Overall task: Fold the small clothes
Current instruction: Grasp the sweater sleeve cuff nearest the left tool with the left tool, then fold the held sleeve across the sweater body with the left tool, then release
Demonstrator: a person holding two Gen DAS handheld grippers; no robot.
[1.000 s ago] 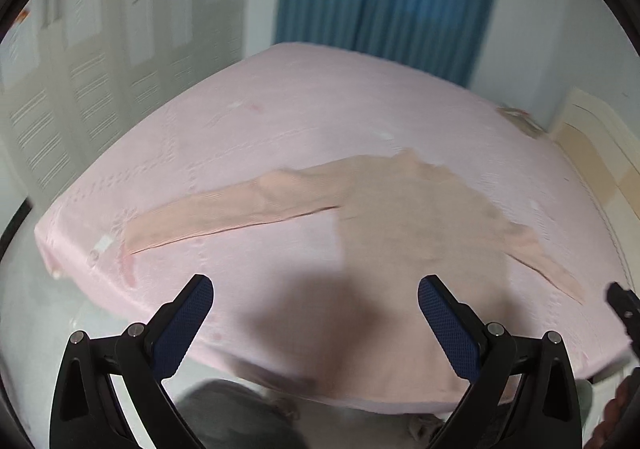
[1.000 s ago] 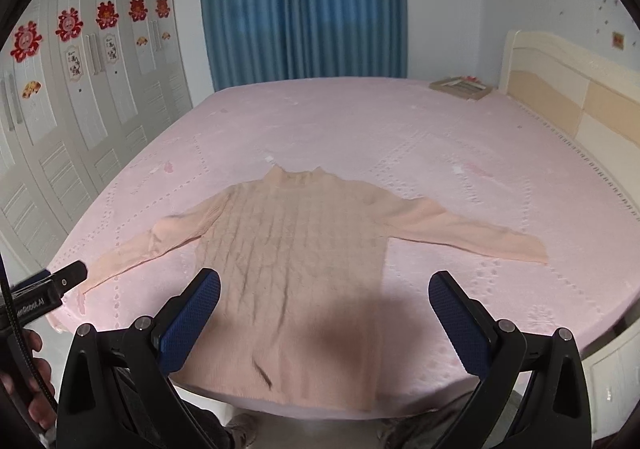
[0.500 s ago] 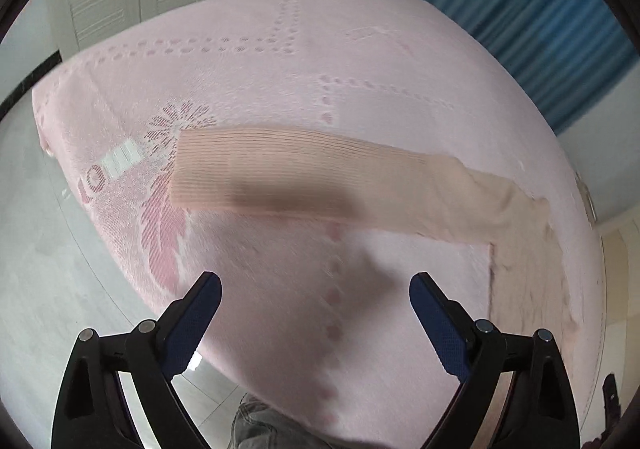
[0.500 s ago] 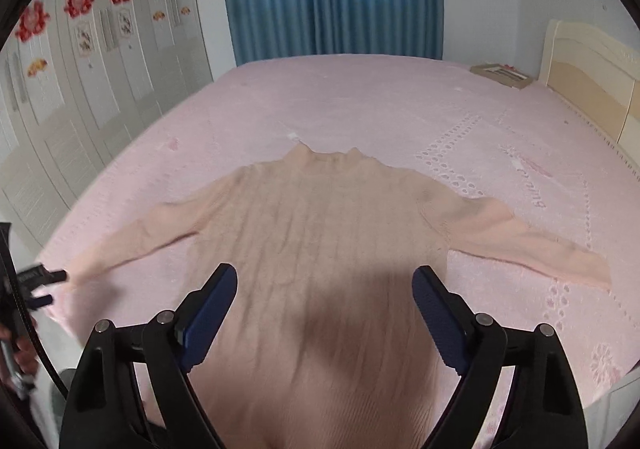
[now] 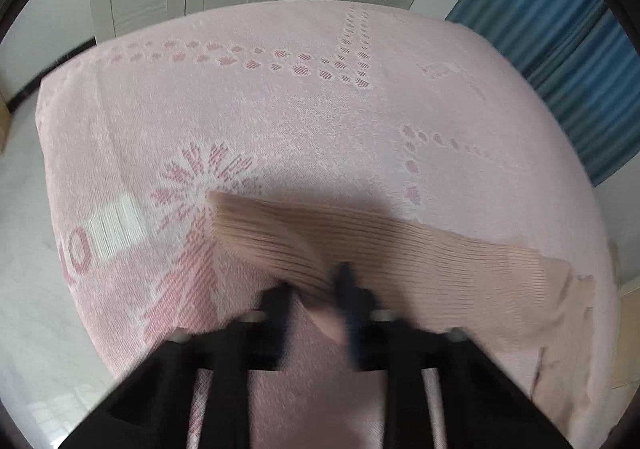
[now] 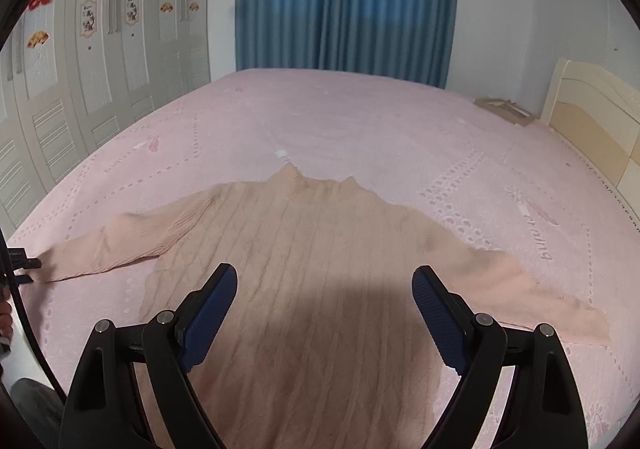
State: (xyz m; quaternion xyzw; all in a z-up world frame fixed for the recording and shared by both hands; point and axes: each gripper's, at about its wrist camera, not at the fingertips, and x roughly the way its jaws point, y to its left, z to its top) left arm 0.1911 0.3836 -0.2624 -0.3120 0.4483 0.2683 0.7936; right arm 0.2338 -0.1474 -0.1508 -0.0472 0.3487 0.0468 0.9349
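A peach knit sweater (image 6: 320, 249) lies flat on the pink bed, collar away from me, both sleeves spread out. In the left wrist view my left gripper (image 5: 316, 281) is down at the cuff end of the left sleeve (image 5: 420, 261). Its jaws are closing, and a fold of the ribbed cuff is bunched up and pinched between the blurred fingers. The same gripper shows small at the far left edge (image 6: 24, 267) of the right wrist view, at the sleeve tip. My right gripper (image 6: 325, 275) hovers open over the sweater's body, nothing between its blue pads.
The pink bedspread (image 5: 280, 109) drops off to the floor just left of the cuff. White wardrobe doors (image 6: 80, 89) stand on the left, a blue curtain (image 6: 344, 1) behind, a cream headboard (image 6: 592, 117) on the right. A flat brownish object (image 6: 504, 109) lies at the far corner.
My left gripper swung left and down to the sleeve cuff, and its wide jaws came together on the fabric. The right gripper moved lower and closer over the sweater's body.
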